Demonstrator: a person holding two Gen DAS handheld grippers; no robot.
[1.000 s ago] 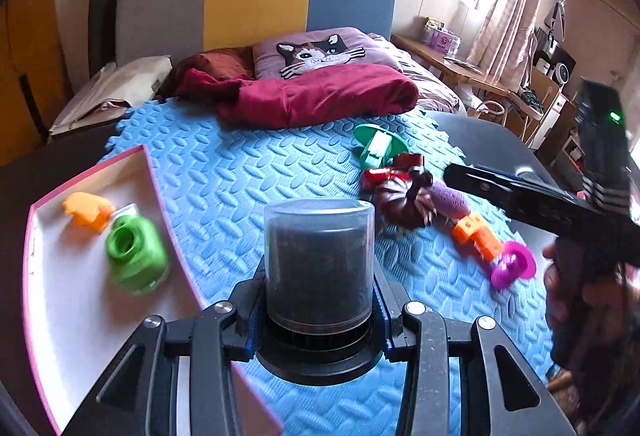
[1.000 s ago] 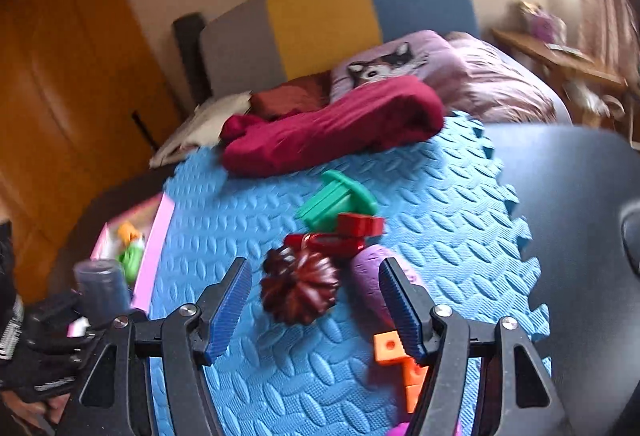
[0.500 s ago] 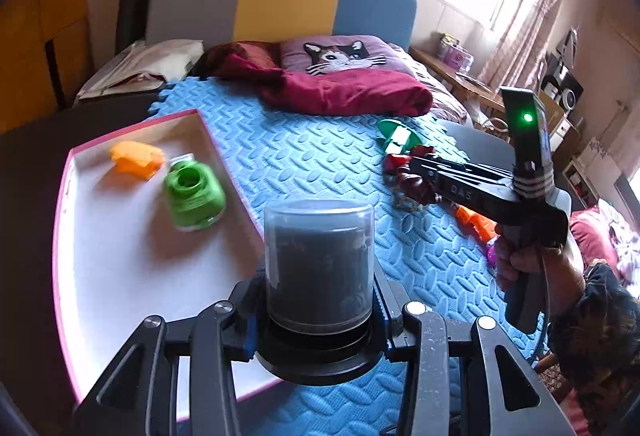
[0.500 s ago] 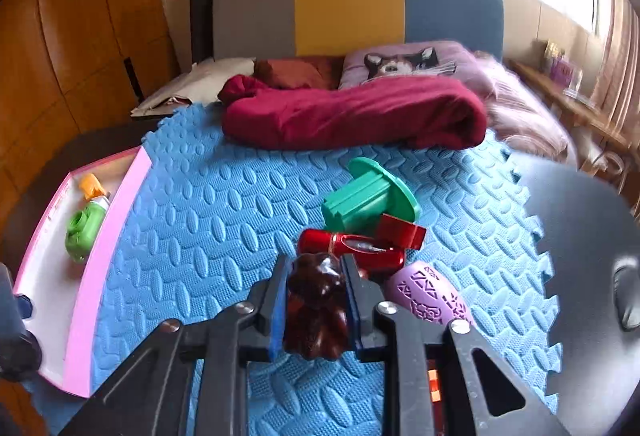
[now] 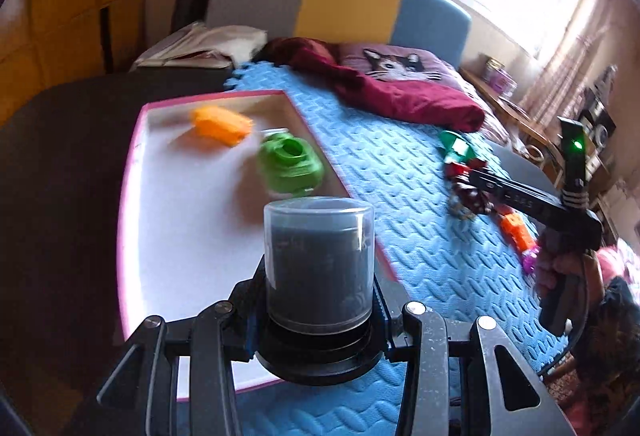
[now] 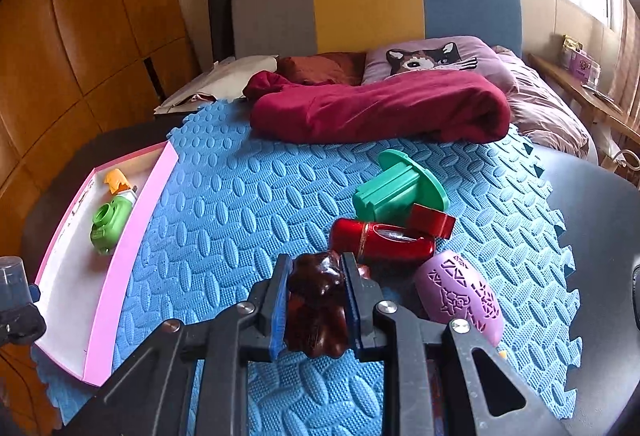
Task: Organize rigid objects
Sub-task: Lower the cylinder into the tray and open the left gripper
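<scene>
Left hand-held gripper [image 5: 318,320]: pinching a clear-capped dark canister [image 5: 319,262] by its base, upright, at bottom centre of the left wrist view, over the near edge of the pink-rimmed tray [image 5: 132,172].
Right hand-held gripper [image 6: 316,306]: pressed against a dark brown ridged piece [image 6: 318,302], low centre of the right wrist view, seemingly on or just above the blue foam mat [image 6: 240,204].
Tray contents: green camera toy [image 5: 289,164] and orange toy [image 5: 221,124] lie in the upper part; the lower part is bare.
Remaining pile: red case [image 6: 384,242], green stand [image 6: 400,188] and purple oval piece [image 6: 460,296] sit touching or just beside the brown piece.
Risk, canister: tall and held low, it may tip when released, or catch the tray wall if lowered too near the rim.
Risk, brown piece: its lumpy surface gives the fingers uneven hold, so it could twist or slip out.
Risk, neighbours: lifting may drag the red case, which rests against it.
Risk, crowding: both tools heading for the tray could collide.
</scene>
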